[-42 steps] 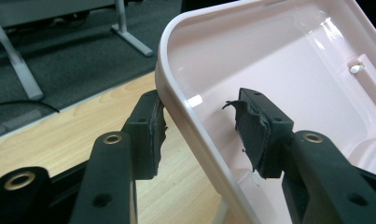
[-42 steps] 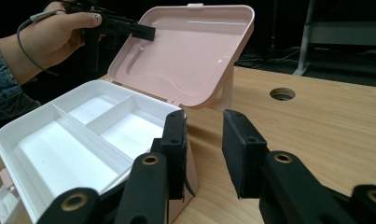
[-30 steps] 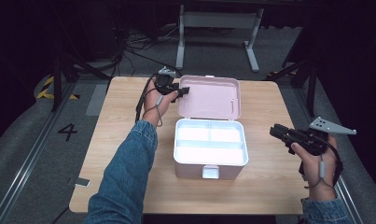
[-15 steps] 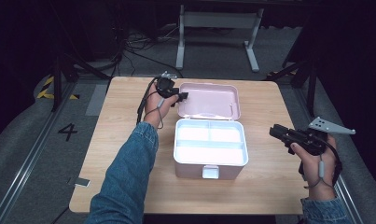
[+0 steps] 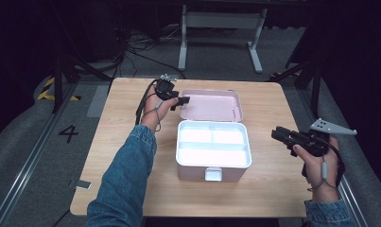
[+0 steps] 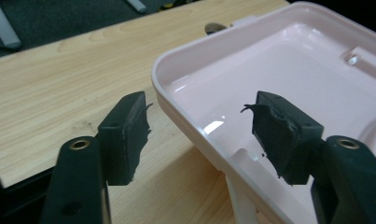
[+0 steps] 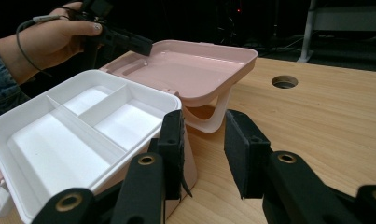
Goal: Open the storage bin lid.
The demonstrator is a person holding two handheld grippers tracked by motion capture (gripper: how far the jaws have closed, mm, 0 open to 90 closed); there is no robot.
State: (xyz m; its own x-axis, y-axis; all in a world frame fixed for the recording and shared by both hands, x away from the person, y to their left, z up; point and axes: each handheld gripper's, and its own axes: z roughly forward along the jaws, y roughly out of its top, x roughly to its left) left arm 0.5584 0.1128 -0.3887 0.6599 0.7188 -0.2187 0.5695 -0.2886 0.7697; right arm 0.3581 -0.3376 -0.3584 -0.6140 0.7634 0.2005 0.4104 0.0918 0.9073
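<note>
A pink box (image 5: 193, 171) stands in the middle of the wooden table (image 5: 273, 189), its white divided tray (image 5: 212, 144) bare. Its pink lid (image 5: 212, 105) lies open behind it. My left gripper (image 5: 182, 100) is at the lid's left rim. In the left gripper view its jaws have just been opening; my left gripper (image 6: 199, 126) straddles the lid's rim (image 6: 176, 112) and neither pad touches it. My right gripper (image 5: 279, 135) hovers right of the box. Its jaws have just opened a little further, and my right gripper (image 7: 204, 140) has nothing between them. The lid (image 7: 195, 65) and tray (image 7: 73, 135) lie ahead of it.
A round hole (image 7: 284, 81) is cut in the tabletop right of the lid. The box's white latch (image 5: 213, 174) faces the near edge. A metal stand (image 5: 221, 21) rises behind the table, and cables lie on the dark floor.
The lid's far edge has sunk a little and it now rests flat. The left jaws have spread apart off its rim. The right hand has stayed where it was.
</note>
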